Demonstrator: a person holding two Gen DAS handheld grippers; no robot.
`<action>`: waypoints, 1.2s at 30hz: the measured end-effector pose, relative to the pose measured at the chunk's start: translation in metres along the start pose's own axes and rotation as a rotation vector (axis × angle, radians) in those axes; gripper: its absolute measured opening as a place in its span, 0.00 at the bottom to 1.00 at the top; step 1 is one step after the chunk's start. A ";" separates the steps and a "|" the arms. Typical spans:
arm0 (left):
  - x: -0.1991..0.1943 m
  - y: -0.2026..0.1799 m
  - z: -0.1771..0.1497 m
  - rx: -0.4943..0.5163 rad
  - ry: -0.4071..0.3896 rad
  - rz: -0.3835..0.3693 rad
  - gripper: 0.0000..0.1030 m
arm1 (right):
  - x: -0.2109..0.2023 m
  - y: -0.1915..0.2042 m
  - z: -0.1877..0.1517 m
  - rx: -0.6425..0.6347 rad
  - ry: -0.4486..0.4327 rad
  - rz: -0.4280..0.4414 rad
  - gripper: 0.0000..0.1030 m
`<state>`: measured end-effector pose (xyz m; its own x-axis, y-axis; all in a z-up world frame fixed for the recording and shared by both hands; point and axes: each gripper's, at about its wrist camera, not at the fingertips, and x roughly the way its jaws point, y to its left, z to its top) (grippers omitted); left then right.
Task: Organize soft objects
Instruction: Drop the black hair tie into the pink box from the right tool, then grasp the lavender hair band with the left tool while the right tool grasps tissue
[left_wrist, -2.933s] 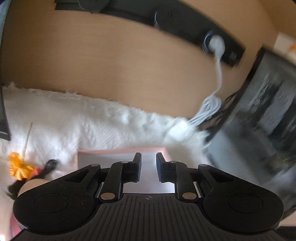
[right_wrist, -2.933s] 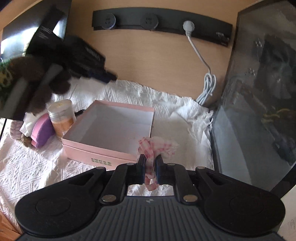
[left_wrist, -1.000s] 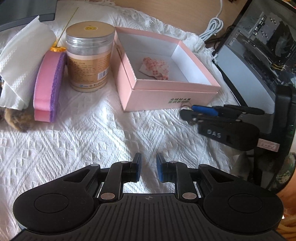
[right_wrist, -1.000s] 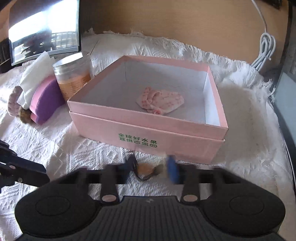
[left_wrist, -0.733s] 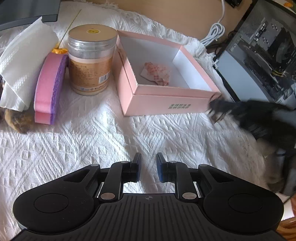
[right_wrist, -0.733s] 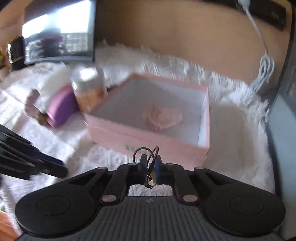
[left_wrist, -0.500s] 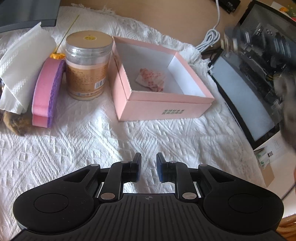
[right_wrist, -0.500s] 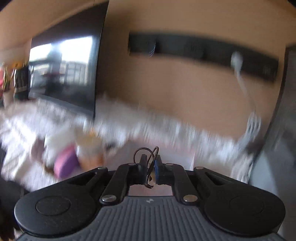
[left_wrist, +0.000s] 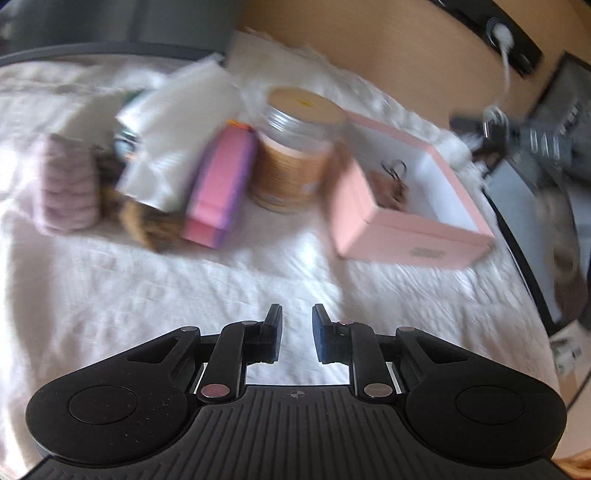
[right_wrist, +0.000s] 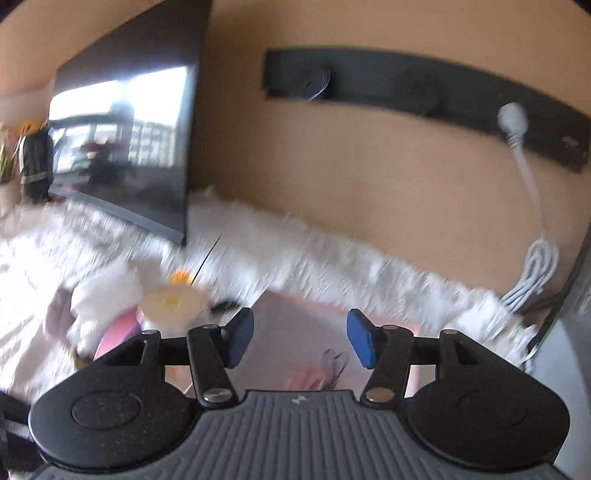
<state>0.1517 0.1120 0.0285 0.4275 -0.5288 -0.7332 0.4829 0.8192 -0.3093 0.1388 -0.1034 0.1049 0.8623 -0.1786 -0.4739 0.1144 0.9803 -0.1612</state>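
- Right tongs (right_wrist: 300, 339) apart, just been opening, nothing between; left tongs (left_wrist: 297, 334) slightly apart, empty.
- Risk: blurred sweep clipping jar (left_wrist: 295, 147) beside pink box (left_wrist: 413, 236).
- Hair tie (left_wrist: 395, 171) in box, may snag on return.

The pink box (left_wrist: 413, 236) sits open on the white cloth (left_wrist: 147, 295) toward its right edge, white inside. On its floor lie a crumpled pink patterned cloth (left_wrist: 389, 188) and, touching it at the far side, a thin dark looped hair tie (left_wrist: 395, 170). Toward the cloth's left edge stand a pink-and-purple sponge (left_wrist: 221, 188), on edge, a rolled striped pink cloth (left_wrist: 66, 192) and a brown furry piece (left_wrist: 144, 221), all blurred.
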 end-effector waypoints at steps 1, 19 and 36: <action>-0.004 0.005 0.000 -0.013 -0.017 0.017 0.19 | -0.001 0.006 -0.006 -0.011 0.005 0.011 0.54; -0.024 0.141 0.065 -0.325 -0.249 0.239 0.19 | -0.001 0.129 -0.055 -0.228 0.158 0.240 0.54; 0.018 0.151 0.072 -0.116 -0.120 0.189 0.38 | -0.002 0.142 -0.029 -0.298 0.116 0.249 0.55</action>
<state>0.2875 0.2106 0.0122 0.5925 -0.3809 -0.7098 0.2983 0.9223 -0.2458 0.1393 0.0341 0.0582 0.7825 0.0363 -0.6216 -0.2537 0.9302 -0.2651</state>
